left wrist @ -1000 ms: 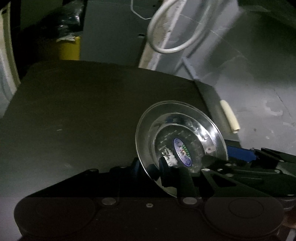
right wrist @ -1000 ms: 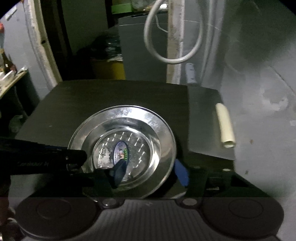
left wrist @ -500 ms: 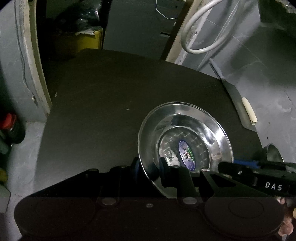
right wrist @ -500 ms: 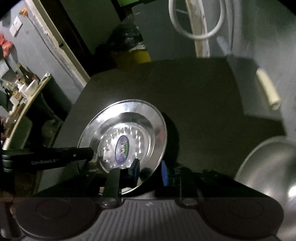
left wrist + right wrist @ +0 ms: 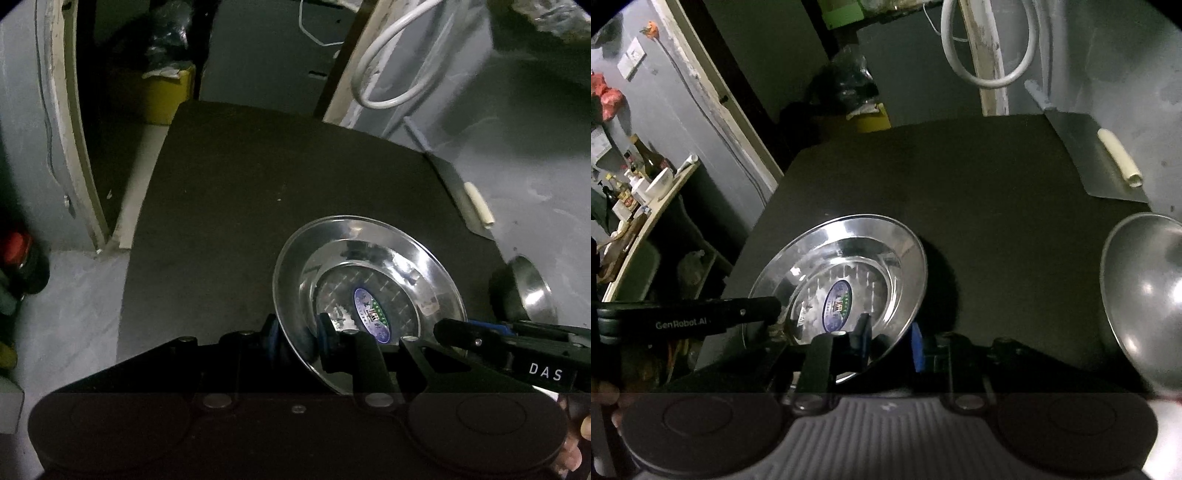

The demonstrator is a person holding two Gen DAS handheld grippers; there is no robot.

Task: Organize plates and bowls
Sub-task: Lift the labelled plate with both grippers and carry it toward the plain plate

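Note:
A shiny steel plate (image 5: 369, 280) with a blue oval sticker is held in the air above the dark table (image 5: 258, 192). My left gripper (image 5: 295, 336) is shut on the plate's left rim. My right gripper (image 5: 888, 341) is shut on the plate's (image 5: 846, 280) right rim. Each gripper shows in the other's view: the right one (image 5: 509, 350) reaches in from the right, the left one (image 5: 701, 321) from the left. A steel bowl (image 5: 1145, 295) sits at the table's right edge; it also shows in the left wrist view (image 5: 528, 291).
A cream tube (image 5: 1119, 158) lies on a grey sheet at the table's far right. A white hose loop (image 5: 990, 44) hangs on the back wall. A yellow bin (image 5: 166, 92) stands behind the table. A shelf with bottles (image 5: 639, 181) is at left.
Both grippers have risen with the plate held between them, so more of the table shows. The steel bowl has come into view at the right.

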